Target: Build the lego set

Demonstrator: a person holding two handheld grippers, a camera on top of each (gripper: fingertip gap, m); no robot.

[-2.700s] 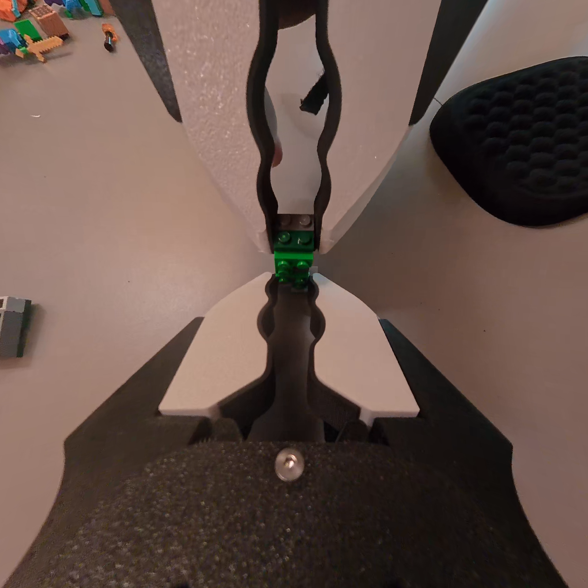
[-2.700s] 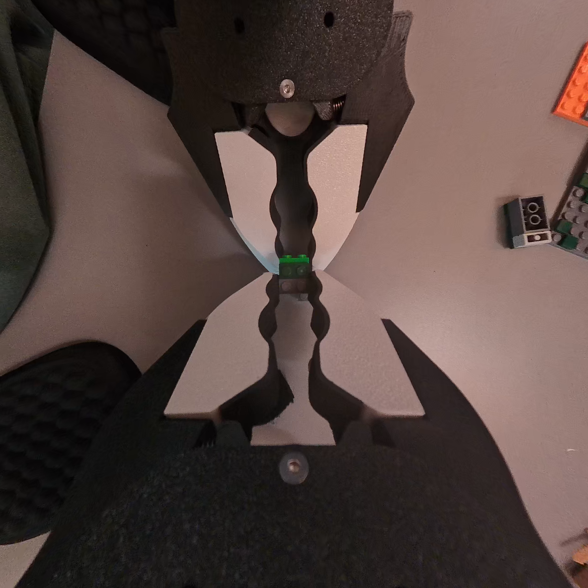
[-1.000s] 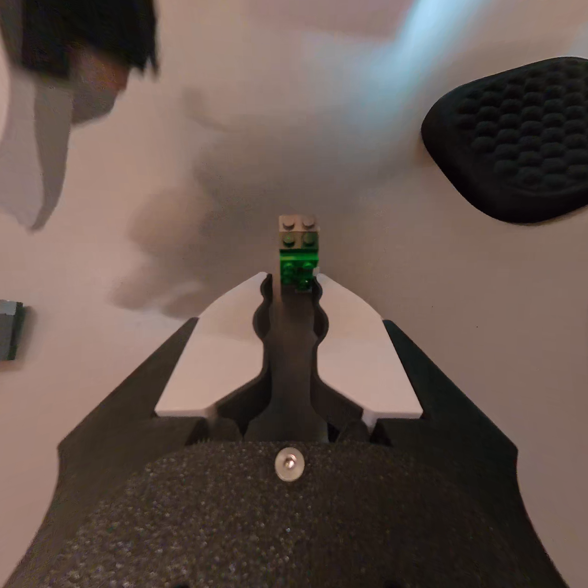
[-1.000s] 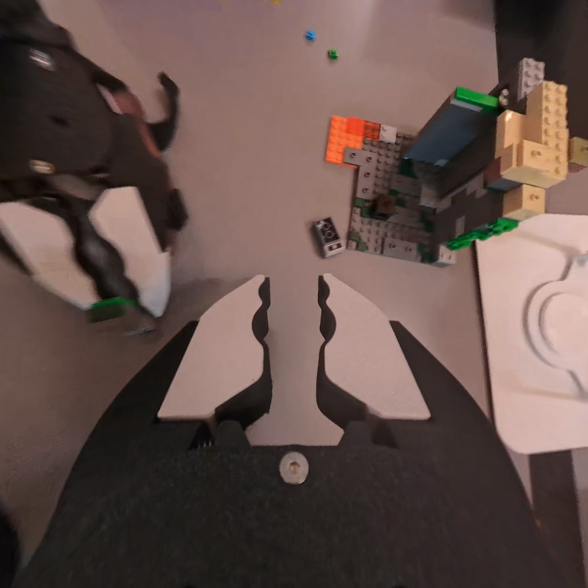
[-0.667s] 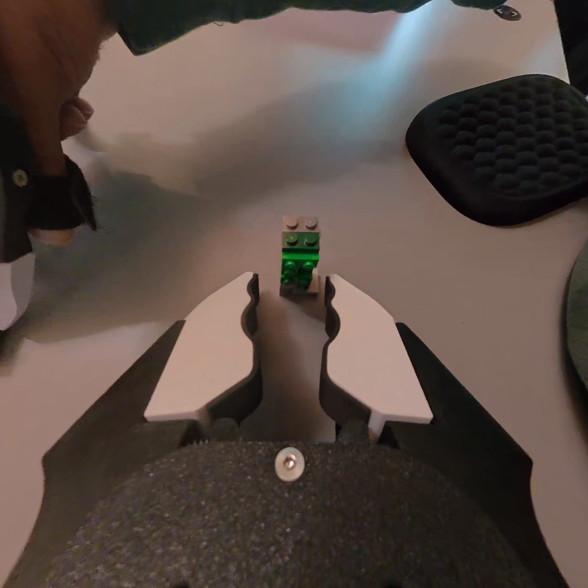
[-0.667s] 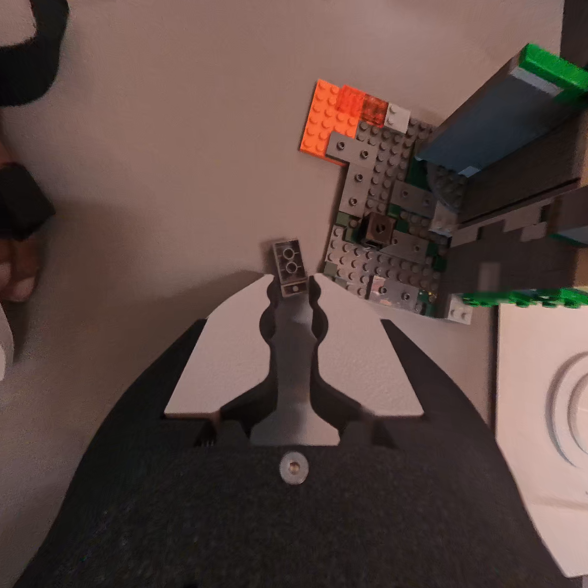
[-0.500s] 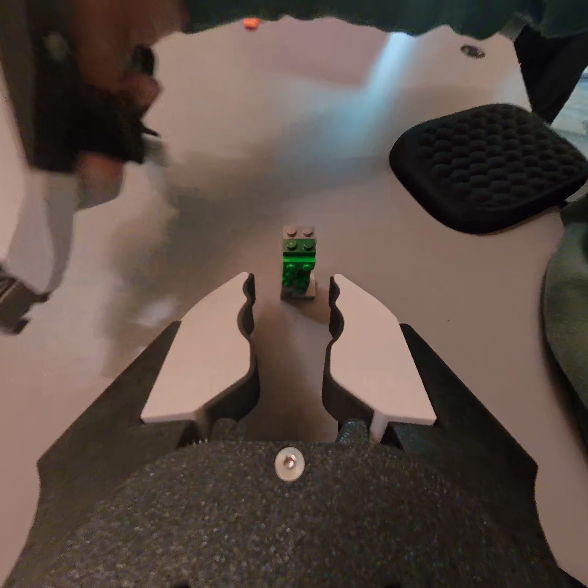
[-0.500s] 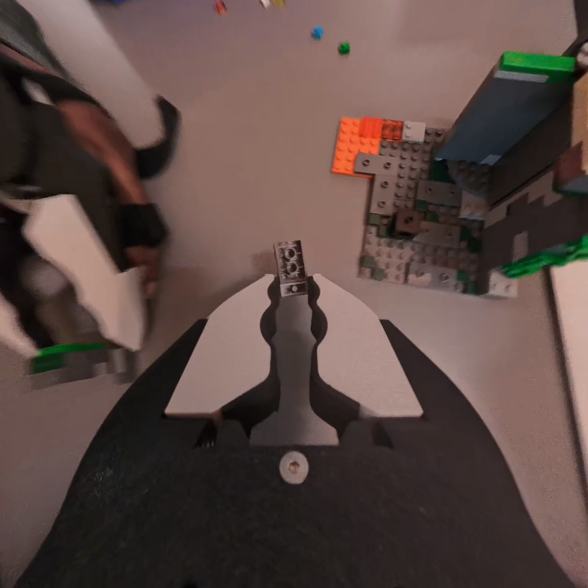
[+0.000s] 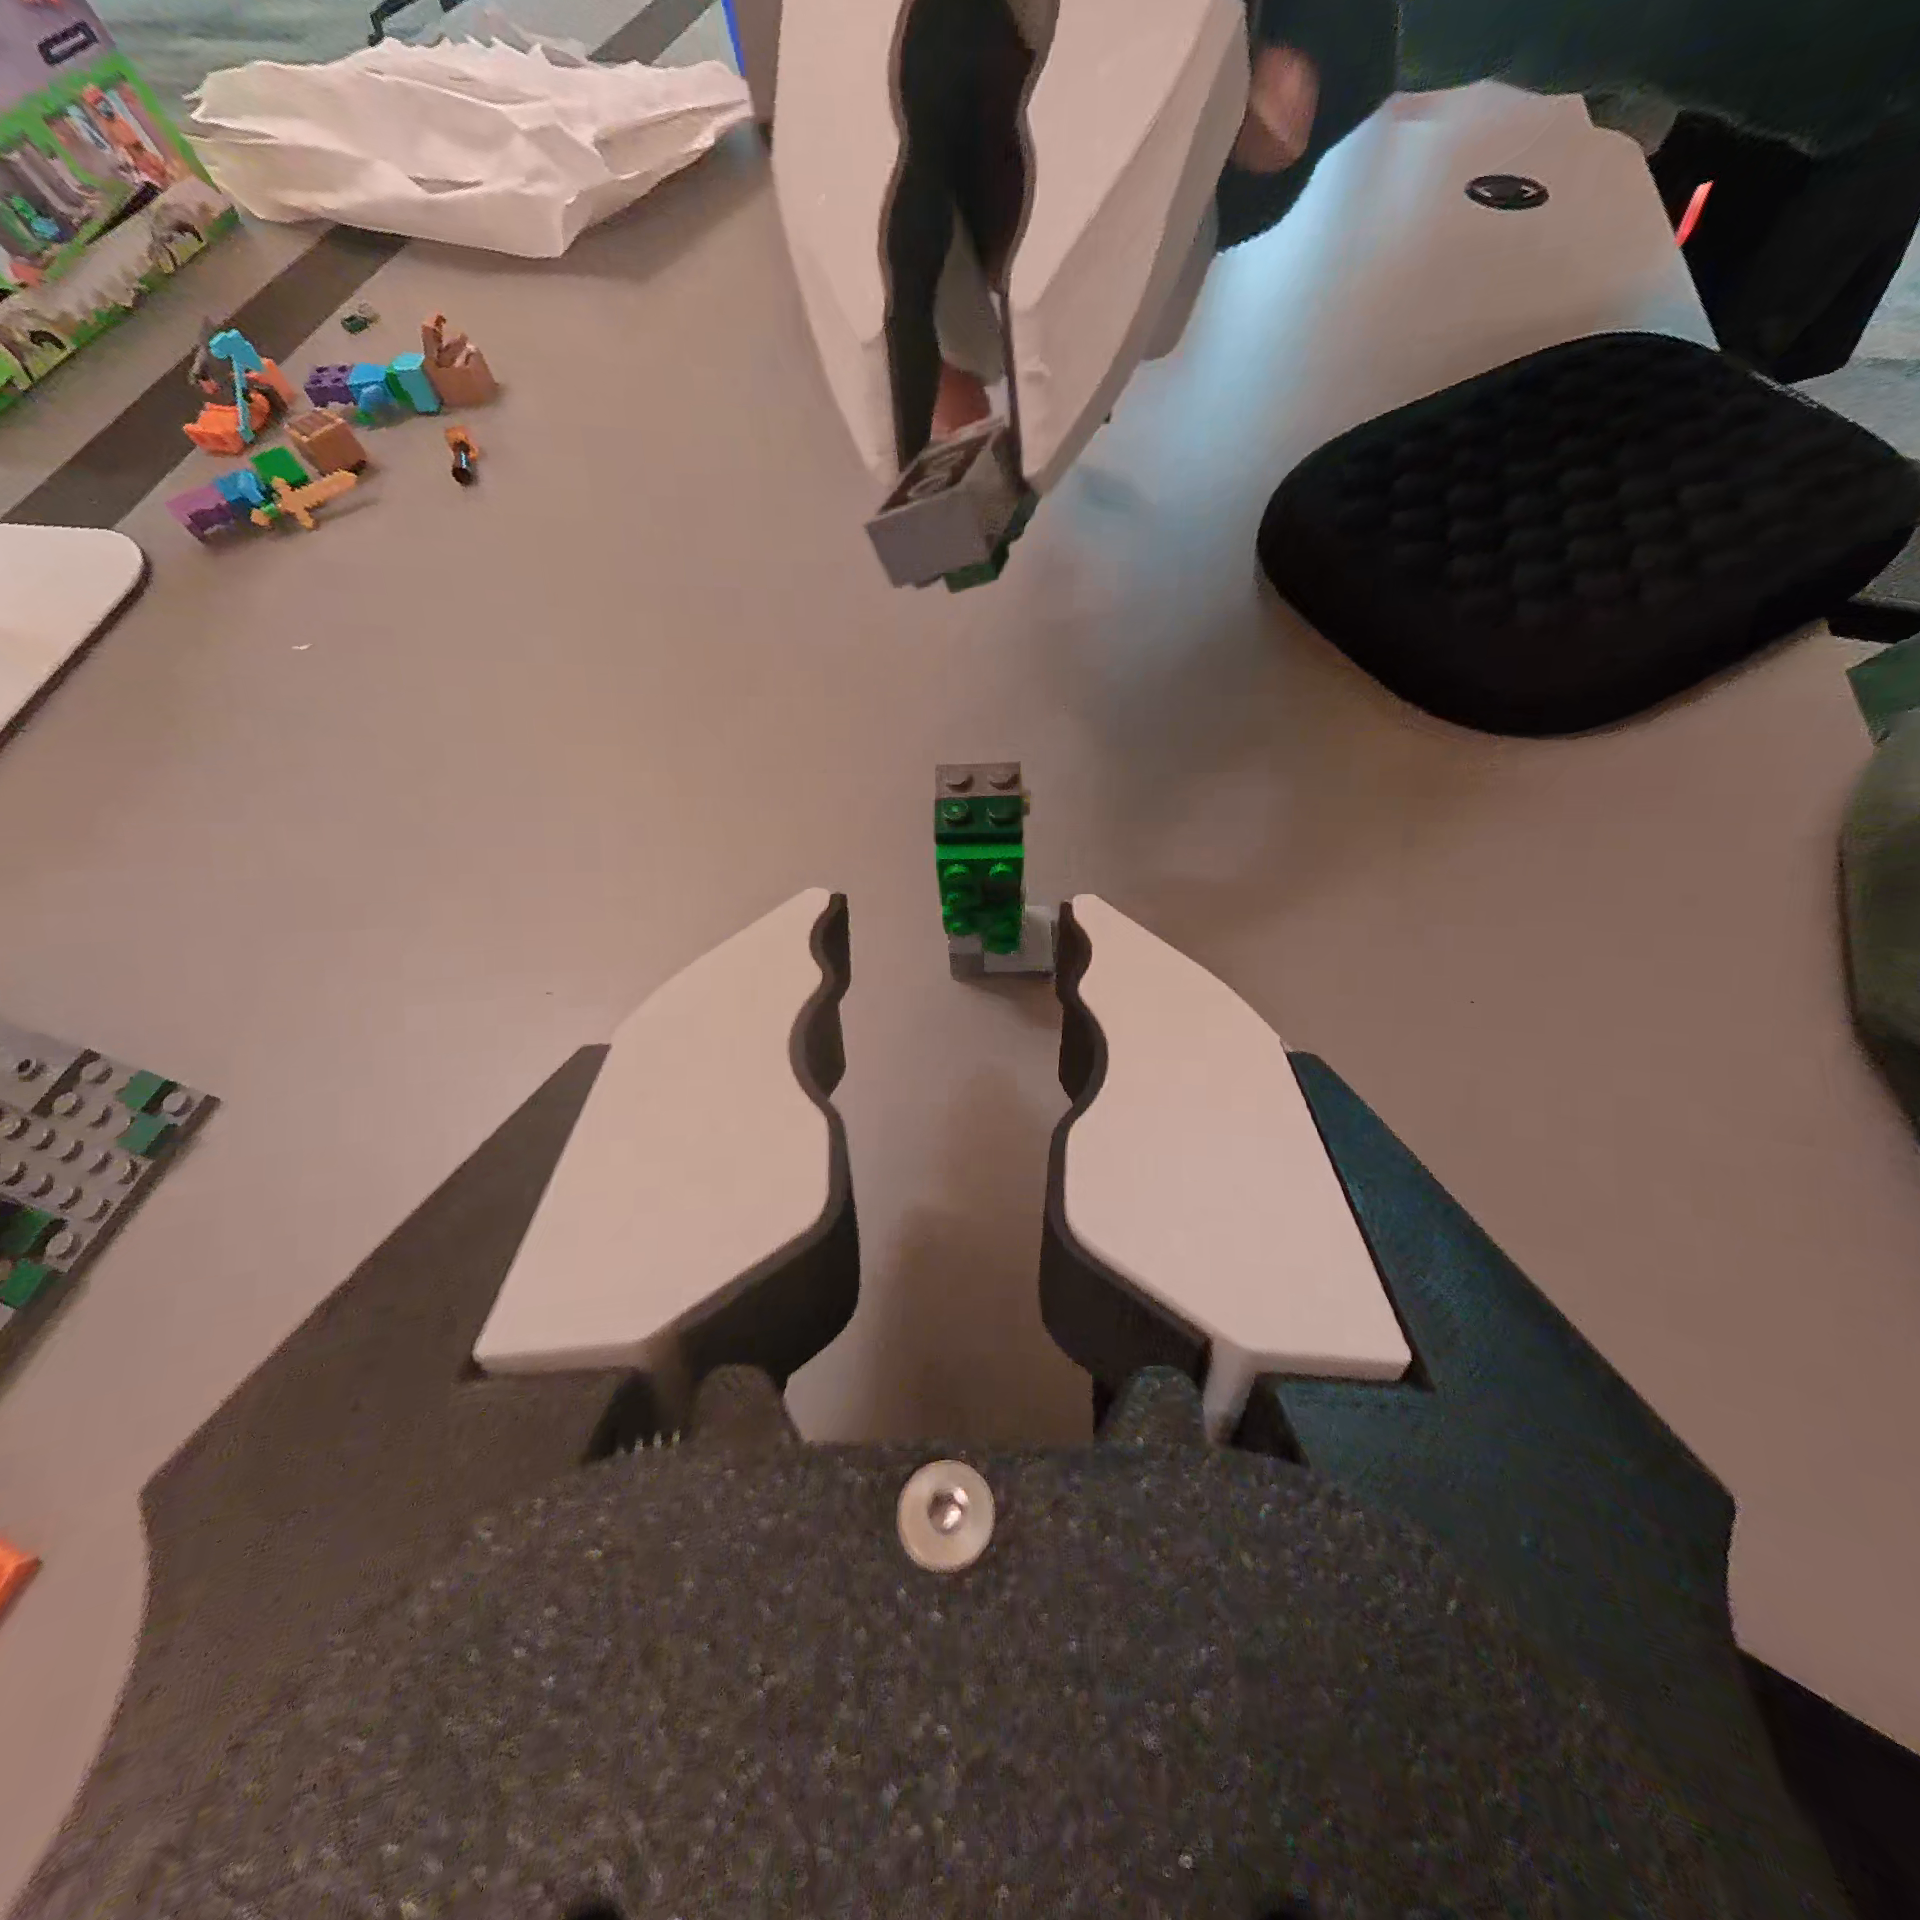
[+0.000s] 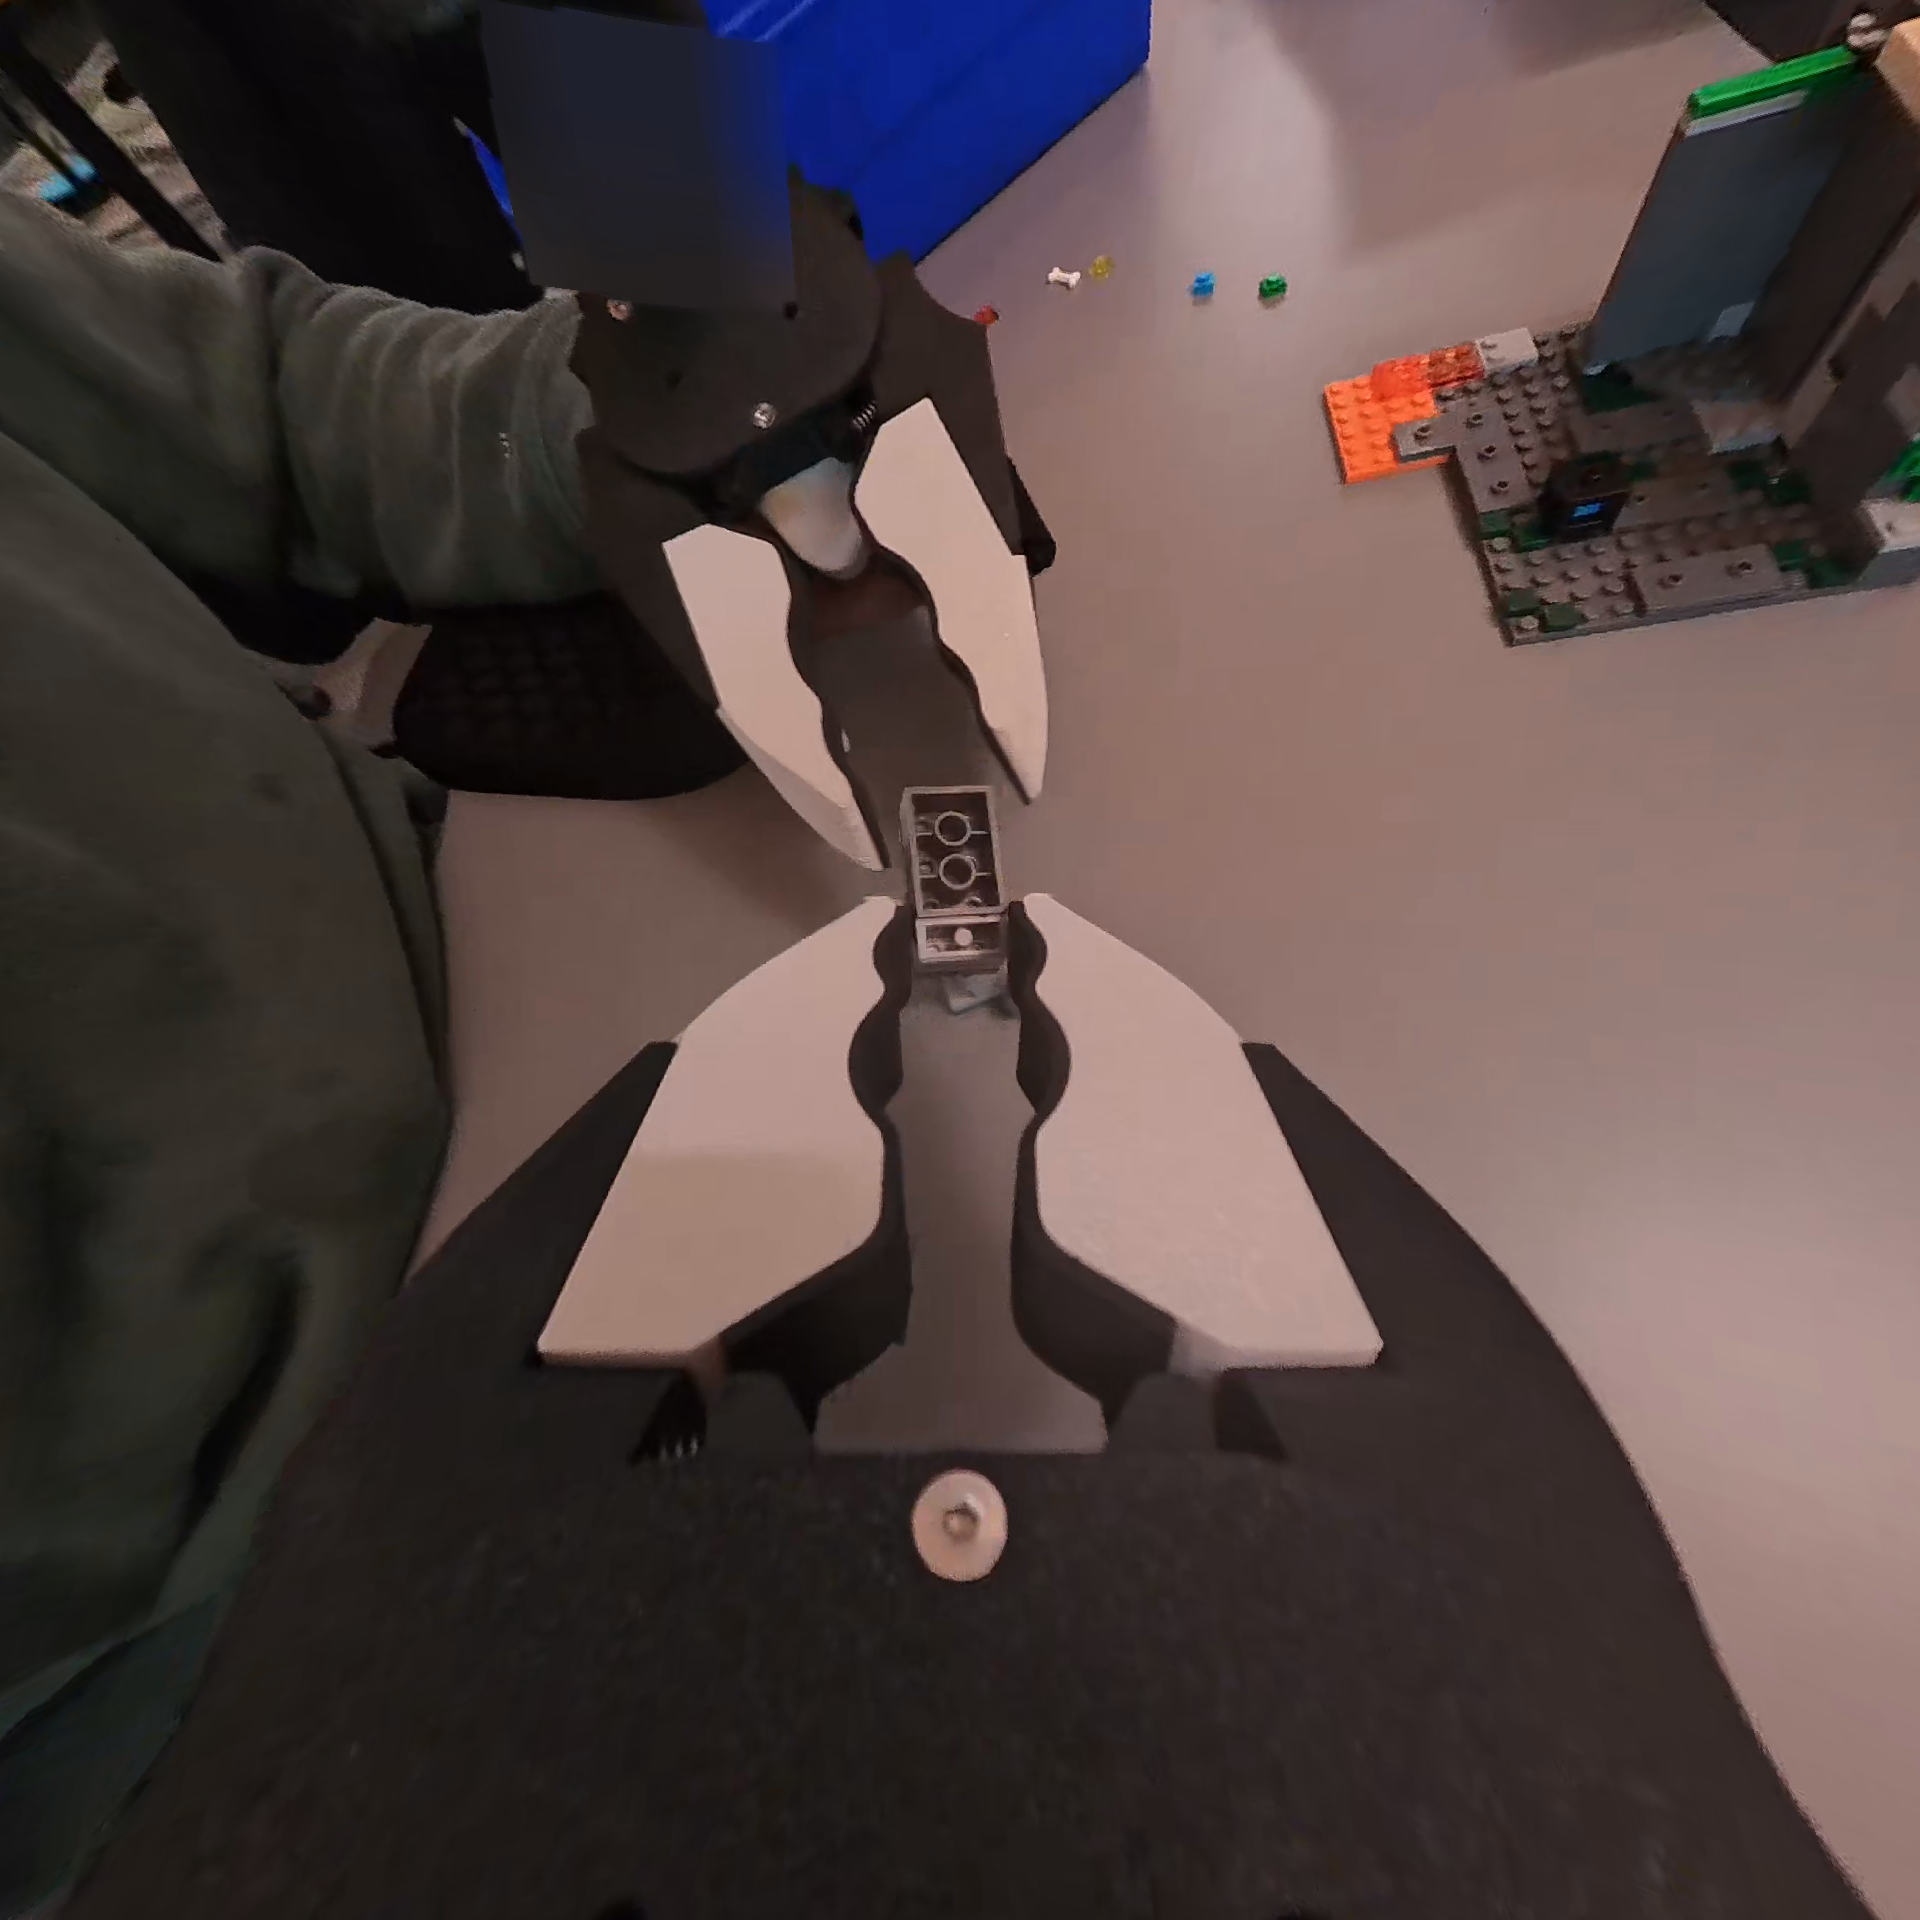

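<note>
A small green and grey lego stack [image 9: 982,873] stands upright on the table. My left gripper [image 9: 954,914] is open and empty, with its fingertips on either side of the stack's base and not touching it. My right gripper [image 10: 958,914] is shut on a grey brick [image 10: 954,868] whose hollow underside faces the camera. In the left wrist view the right gripper [image 9: 956,488] hangs above and beyond the stack, holding the grey brick [image 9: 935,520] with a bit of green under it. The left gripper [image 10: 945,831] shows opposite, open.
A black honeycomb pad [image 9: 1579,540] lies at the right. Loose coloured pieces [image 9: 332,416], a white paper bag [image 9: 468,135] and a lego box [image 9: 83,229] lie at the far left. The grey baseplate build [image 10: 1662,499] stands right of the grippers. A person's green sleeve [image 10: 208,727] fills the left. Left tips to right tips: about 7 cm.
My left gripper let go of the green stack, opened and drew back. My right gripper swung to the build, closed on the grey brick and carried it over above the stack.
</note>
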